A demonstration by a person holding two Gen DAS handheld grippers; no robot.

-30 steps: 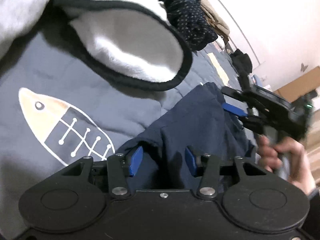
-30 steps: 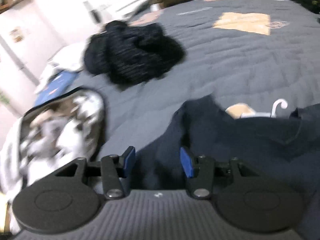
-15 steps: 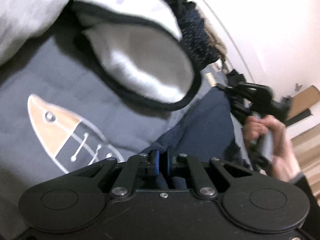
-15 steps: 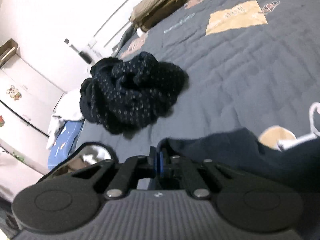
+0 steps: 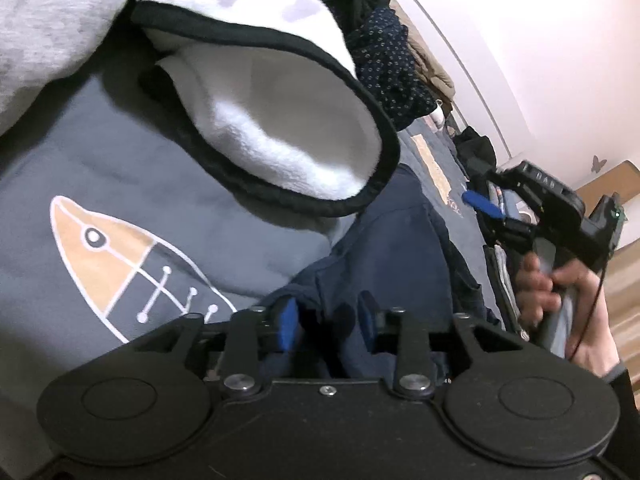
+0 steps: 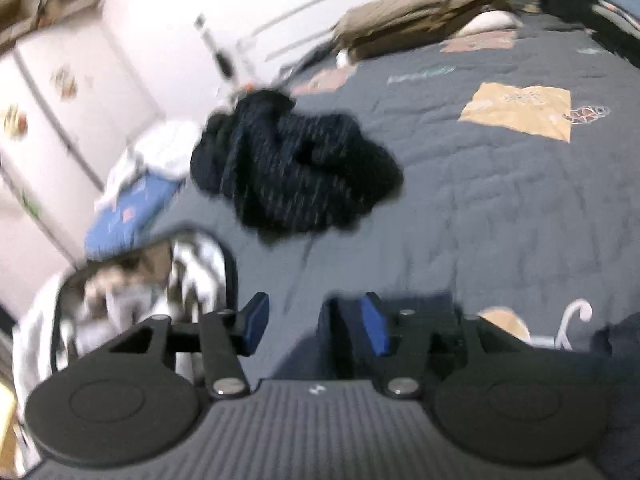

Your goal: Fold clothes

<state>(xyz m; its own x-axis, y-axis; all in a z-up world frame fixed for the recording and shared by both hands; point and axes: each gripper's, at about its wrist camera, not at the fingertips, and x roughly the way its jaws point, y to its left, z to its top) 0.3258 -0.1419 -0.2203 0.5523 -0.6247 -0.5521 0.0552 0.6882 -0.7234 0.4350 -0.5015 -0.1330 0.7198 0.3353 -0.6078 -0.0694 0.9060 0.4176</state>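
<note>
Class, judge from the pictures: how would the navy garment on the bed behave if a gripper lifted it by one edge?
The navy garment lies in soft folds and ridges, so it would probably droop and hang limp. It looks thin, so likely light. Its bunched cloth between the open left gripper pads suggests it creases easily.

Navy garment (image 5: pixel 400 256) lies rumpled (fold raised) on grey fish-print quilt (image 5: pixel 168 184)

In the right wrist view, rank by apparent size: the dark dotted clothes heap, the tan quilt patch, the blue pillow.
1. dark dotted clothes heap
2. tan quilt patch and blue pillow: similar; blur and differing distance prevent ranking.
</note>
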